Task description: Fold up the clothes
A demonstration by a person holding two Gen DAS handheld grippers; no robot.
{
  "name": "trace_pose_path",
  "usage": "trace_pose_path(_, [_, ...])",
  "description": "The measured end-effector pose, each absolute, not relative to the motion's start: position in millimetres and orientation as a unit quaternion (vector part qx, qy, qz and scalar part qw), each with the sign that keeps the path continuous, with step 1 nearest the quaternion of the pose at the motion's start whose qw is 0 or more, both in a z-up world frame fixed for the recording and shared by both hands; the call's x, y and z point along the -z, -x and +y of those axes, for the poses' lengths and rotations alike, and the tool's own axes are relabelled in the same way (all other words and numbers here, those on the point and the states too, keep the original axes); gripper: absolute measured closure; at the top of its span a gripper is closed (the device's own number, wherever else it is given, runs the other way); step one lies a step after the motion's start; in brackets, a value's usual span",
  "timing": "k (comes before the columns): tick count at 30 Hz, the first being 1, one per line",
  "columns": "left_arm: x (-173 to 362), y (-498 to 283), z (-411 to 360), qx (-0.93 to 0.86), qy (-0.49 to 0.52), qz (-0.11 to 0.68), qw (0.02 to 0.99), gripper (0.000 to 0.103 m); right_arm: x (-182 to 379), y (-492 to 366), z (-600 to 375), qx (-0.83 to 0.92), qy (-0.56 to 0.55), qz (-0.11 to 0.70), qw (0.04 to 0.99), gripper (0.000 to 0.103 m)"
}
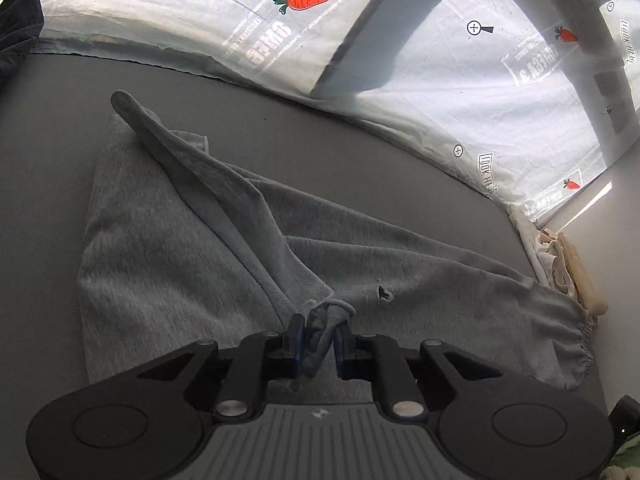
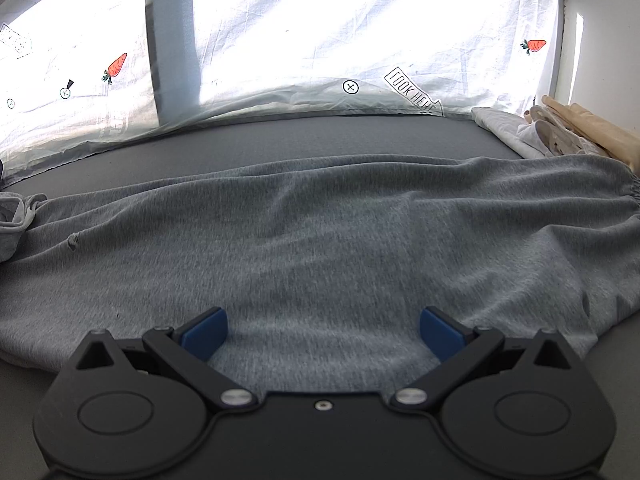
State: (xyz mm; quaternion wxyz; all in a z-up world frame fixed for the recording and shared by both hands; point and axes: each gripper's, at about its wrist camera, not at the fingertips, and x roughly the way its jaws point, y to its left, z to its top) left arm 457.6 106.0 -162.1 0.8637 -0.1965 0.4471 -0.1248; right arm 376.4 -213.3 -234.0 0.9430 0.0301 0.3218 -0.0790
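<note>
Grey mat (image 2: 320,140) carries limp, light grey sweatpants (image 2: 320,232); left gripper (image 1: 320,340) pinches a bunched fold, right gripper (image 2: 323,334) hovers wide open, empty; edges grip best.

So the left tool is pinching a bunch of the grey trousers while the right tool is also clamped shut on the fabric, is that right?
Not quite: the right tool is open, its blue pads spread wide above the grey trousers, as the right wrist view shows. The left tool is indeed pinching a bunch of them.

Grey flat surface (image 2: 320,136) carries grey sweatpants (image 2: 320,240) spread across it, pale folded clothes (image 2: 516,132) at far right corner, printed sheet (image 2: 360,40) along back edge.
</note>
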Motion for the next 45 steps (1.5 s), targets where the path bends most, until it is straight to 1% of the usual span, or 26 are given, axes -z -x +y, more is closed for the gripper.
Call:
trace_pose_path(1, [169,-460,101,0.129,0.194,0.465,0.854,0.075,234,-376,-213,0.079,-0.03,0.322,0.943,0.0])
trace_pose_path(3, [172,-456,100,0.137,0.194,0.473,0.849,0.068,234,-377,-214,0.078,-0.03,0.323,0.943,0.0])
trace_pose_path(5, [166,-450,104,0.139,0.196,0.469,0.85,0.05,233,-377,-214,0.077,-0.03,0.327,0.941,0.0])
trace_pose_path(6, [163,-447,107,0.138,0.196,0.465,0.852,0.045,232,-378,-214,0.076,-0.03,0.332,0.94,0.0])
trace_pose_path(7, [159,-441,112,0.132,0.196,0.456,0.858,0.038,230,-380,-214,0.072,-0.029,0.345,0.935,0.0])
trace_pose_path(8, [154,-436,118,0.121,0.196,0.448,0.864,0.032,227,-383,-215,0.068,-0.028,0.357,0.931,0.0])
trace_pose_path(11, [144,-423,141,0.075,0.2,0.43,0.877,0.02,217,-390,-217,0.053,-0.037,0.401,0.914,0.0])
trace_pose_path(13, [140,-417,157,0.033,0.204,0.422,0.883,0.018,206,-387,-220,0.04,-0.062,0.403,0.912,0.013])
trace_pose_path(15, [142,-414,176,-0.012,0.209,0.423,0.882,0.017,196,-382,-221,0.037,-0.085,0.382,0.92,0.013])
trace_pose_path(18, [150,-419,196,-0.064,0.212,0.439,0.871,0.017,179,-381,-213,0.019,-0.087,0.343,0.935,0.013])
trace_pose_path(21, [157,-431,209,-0.096,0.197,0.464,0.858,0.015,172,-397,-200,-0.031,-0.11,0.345,0.932,0.015])
trace_pose_path(23, [160,-438,212,-0.108,0.172,0.471,0.859,0.013,170,-411,-189,-0.067,-0.131,0.351,0.925,0.02])
trace_pose_path(24, [160,-441,212,-0.111,0.164,0.472,0.859,0.012,170,-419,-181,-0.083,-0.139,0.358,0.919,0.027])
trace_pose_path(25, [162,-445,213,-0.112,0.155,0.478,0.857,0.01,172,-428,-173,-0.094,-0.144,0.367,0.914,0.036])
trace_pose_path(26, [165,-448,214,-0.112,0.154,0.486,0.853,0.006,175,-439,-162,-0.106,-0.148,0.379,0.907,0.041])
trace_pose_path(27, [169,-450,215,-0.111,0.157,0.496,0.847,0.006,177,-449,-152,-0.117,-0.151,0.392,0.9,0.049])
trace_pose_path(28, [170,-451,213,-0.109,0.153,0.496,0.848,0.002,181,-459,-143,-0.13,-0.156,0.405,0.891,0.056])
trace_pose_path(29, [171,-452,211,-0.105,0.146,0.498,0.848,0.0,184,-469,-134,-0.143,-0.162,0.418,0.882,0.06])
trace_pose_path(30, [172,-453,208,-0.105,0.132,0.501,0.849,0.0,187,-478,-124,-0.157,-0.169,0.428,0.874,0.066])
trace_pose_path(31, [173,-454,203,-0.104,0.112,0.506,0.849,0.0,189,-487,-116,-0.167,-0.176,0.436,0.867,0.069])
trace_pose_path(33, [177,-456,192,-0.104,0.071,0.514,0.848,0.0,192,-504,-99,-0.187,-0.189,0.451,0.852,0.069])
trace_pose_path(38, [177,-458,194,-0.125,0.086,0.511,0.846,0.0,195,-538,-55,-0.244,-0.196,0.465,0.828,0.068])
trace_pose_path(42, [177,-459,197,-0.128,0.087,0.515,0.843,0.0,200,-557,-24,-0.278,-0.177,0.477,0.815,0.068])
trace_pose_path(45, [177,-459,198,-0.127,0.086,0.515,0.843,0.0,204,-567,-11,-0.285,-0.164,0.48,0.813,0.065])
